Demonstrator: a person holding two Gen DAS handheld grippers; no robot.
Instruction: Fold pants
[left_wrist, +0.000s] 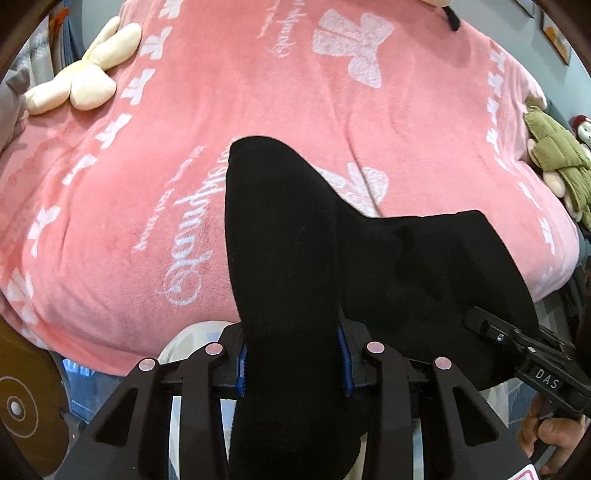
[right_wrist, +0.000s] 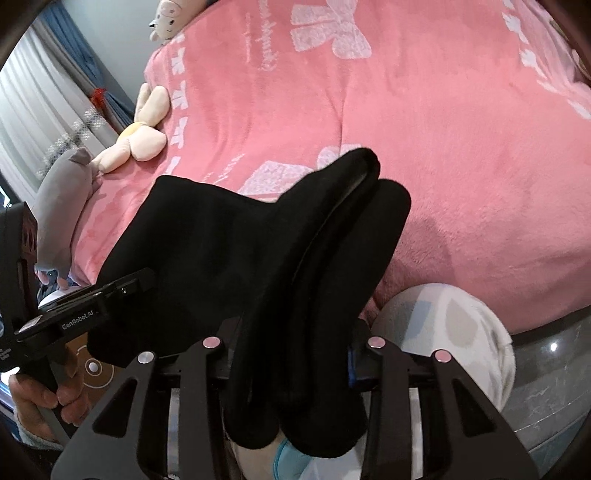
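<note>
The black pants (left_wrist: 288, 258) are held up above the near edge of a bed covered by a pink blanket (left_wrist: 129, 184). My left gripper (left_wrist: 291, 365) is shut on one bunched end of the pants, which hang over and between its blue-padded fingers (left_wrist: 242, 369). My right gripper (right_wrist: 295, 365) is shut on the other end of the pants (right_wrist: 229, 251), with thick folded layers draped through its jaws. Each gripper shows in the other's view: the right one (left_wrist: 476, 317) at lower right, the left one (right_wrist: 144, 277) at lower left. The fabric stretches between them.
A cream plush rabbit (left_wrist: 85, 74) lies at the blanket's left edge, a grey plush (right_wrist: 62, 214) beside it, and an olive-clad plush (left_wrist: 554, 155) at the right edge. A white spotted cushion (right_wrist: 454, 332) sits by the bed's near edge. Curtains (right_wrist: 44, 103) hang at left.
</note>
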